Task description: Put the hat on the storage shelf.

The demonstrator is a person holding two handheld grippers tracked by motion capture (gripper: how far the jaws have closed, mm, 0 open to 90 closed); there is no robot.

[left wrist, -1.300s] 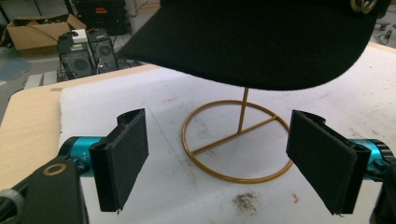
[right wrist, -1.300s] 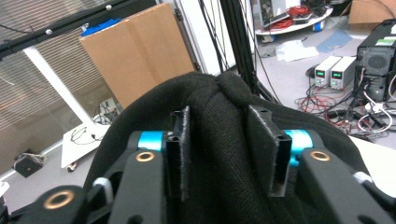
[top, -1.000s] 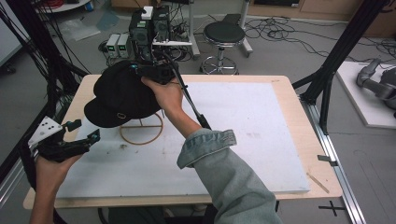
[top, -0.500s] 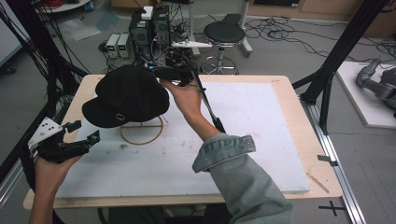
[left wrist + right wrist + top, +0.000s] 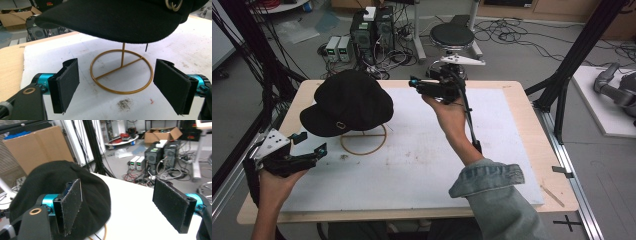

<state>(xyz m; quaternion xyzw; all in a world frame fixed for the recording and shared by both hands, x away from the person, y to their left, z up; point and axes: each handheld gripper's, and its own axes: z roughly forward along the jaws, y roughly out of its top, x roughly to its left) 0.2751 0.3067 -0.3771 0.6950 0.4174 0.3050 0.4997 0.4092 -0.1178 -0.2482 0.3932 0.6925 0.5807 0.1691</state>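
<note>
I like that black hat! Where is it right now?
In the high view the hat sits on a gold wire stand at the table's far left, between the left tongs and the right tongs.

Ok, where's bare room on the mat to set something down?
The mat's right half, between the right gripper and the right edge, is bare, as is the front strip. It is crowded at the left: the hat on its stand, with the left gripper beside it.
</note>
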